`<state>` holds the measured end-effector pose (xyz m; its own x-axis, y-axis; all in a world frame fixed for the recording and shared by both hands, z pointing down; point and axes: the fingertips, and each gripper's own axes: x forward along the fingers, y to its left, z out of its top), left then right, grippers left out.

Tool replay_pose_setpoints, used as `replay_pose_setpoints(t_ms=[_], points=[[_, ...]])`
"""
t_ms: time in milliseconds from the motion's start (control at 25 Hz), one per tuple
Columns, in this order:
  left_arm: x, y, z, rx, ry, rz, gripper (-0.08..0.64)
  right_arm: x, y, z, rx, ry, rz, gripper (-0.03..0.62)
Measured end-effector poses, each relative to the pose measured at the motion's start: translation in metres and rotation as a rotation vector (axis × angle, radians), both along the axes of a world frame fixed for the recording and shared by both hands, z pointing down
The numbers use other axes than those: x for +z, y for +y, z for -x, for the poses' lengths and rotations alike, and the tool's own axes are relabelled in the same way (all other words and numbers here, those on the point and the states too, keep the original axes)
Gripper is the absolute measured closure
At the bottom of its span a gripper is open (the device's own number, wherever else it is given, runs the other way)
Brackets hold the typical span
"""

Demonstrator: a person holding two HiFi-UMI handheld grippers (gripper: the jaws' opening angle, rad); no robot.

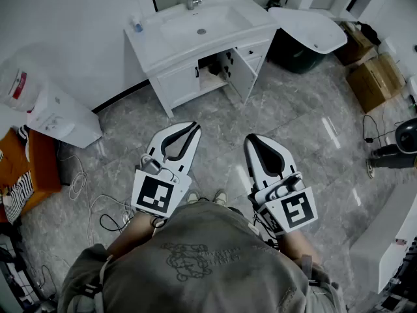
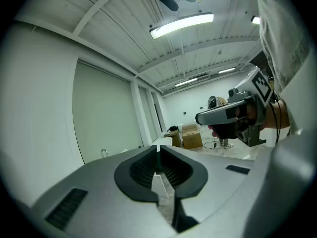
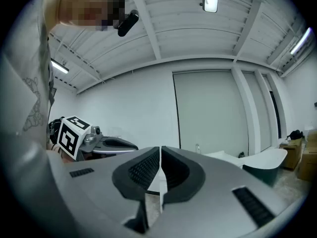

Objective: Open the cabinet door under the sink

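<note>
Your left gripper (image 1: 193, 129) and right gripper (image 1: 251, 139) hang well back, fingers closed on nothing, while the cabinet door (image 1: 246, 74) under the sink (image 1: 202, 23) ahead already stands open, so the task looks done.

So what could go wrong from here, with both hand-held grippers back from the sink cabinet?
Both the left hand-held gripper and right hand-held gripper are shut, so they could bump the small dark door handle instead of gripping it. One cabinet door already stands open and might get knocked. Loose cables on the floor could snag a foot.
</note>
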<state>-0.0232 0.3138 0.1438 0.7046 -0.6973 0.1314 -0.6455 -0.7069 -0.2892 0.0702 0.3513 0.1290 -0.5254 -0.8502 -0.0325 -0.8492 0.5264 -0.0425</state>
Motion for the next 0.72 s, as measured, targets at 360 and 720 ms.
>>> replay_pose_setpoints(t_ms=[360, 720], points=[[-0.001, -0.006, -0.002, -0.041, -0.002, 0.011, 0.528, -0.002, -0.003, -0.007, 0.015, -0.022, 0.004, 0.561], [0.008, -0.015, -0.012, -0.088, 0.013, 0.036, 0.528, 0.010, -0.008, -0.023, -0.012, -0.016, 0.017, 0.561]])
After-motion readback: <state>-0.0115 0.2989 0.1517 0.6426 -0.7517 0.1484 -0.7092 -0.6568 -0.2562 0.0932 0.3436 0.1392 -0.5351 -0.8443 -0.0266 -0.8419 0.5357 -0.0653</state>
